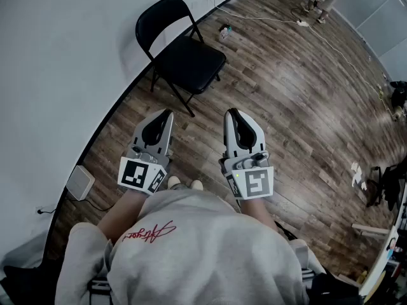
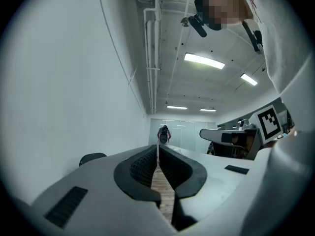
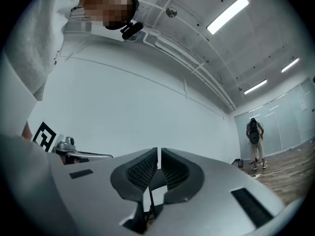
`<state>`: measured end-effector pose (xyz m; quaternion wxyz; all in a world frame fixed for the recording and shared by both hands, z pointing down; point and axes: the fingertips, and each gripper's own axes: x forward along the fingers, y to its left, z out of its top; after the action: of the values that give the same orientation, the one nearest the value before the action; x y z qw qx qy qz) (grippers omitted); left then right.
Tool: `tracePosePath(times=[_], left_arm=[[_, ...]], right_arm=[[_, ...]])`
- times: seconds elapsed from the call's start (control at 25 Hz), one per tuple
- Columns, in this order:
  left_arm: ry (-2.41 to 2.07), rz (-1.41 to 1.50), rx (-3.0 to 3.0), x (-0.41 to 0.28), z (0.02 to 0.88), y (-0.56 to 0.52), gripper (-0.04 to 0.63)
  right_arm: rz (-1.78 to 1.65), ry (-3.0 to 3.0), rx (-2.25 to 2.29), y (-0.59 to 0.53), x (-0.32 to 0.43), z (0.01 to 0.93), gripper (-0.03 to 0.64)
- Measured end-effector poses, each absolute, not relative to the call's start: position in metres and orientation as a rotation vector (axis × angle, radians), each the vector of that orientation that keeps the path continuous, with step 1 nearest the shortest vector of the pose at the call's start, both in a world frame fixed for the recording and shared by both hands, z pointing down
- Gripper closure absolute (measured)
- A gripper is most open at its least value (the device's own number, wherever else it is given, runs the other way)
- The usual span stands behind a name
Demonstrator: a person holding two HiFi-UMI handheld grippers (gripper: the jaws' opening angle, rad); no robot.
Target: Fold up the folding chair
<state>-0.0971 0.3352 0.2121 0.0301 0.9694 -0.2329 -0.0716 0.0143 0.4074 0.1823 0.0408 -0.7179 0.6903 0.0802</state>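
The folding chair (image 1: 182, 51) is seen unfolded and upright on the wooden floor (image 1: 299, 113), with its backrest set close to the white wall (image 1: 57, 62). It is placed ahead of the 2 grippers and well apart from them, a little left of the gap between them in the head view. The left gripper (image 1: 168, 114) and the right gripper (image 1: 231, 113) are held side by side above the floor and pointed toward the chair. The jaws of each are brought together, with nothing gripped.

Bare floor is left between the grippers and the chair's front legs, and more to the chair's right in the head view. A small white box (image 1: 81, 182) is set by the wall at the left. A white cable (image 1: 267, 18) is laid across the floor beyond the chair.
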Motion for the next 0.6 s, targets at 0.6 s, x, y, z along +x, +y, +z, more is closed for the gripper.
tracePosePath(times=[0.6], left_arm=[[-0.741,-0.156,2.985,-0.103,0.233,0.340,0.571]], right_arm=[[0.237,2.106,-2.188,0.411,0.010,0.188,0.581]])
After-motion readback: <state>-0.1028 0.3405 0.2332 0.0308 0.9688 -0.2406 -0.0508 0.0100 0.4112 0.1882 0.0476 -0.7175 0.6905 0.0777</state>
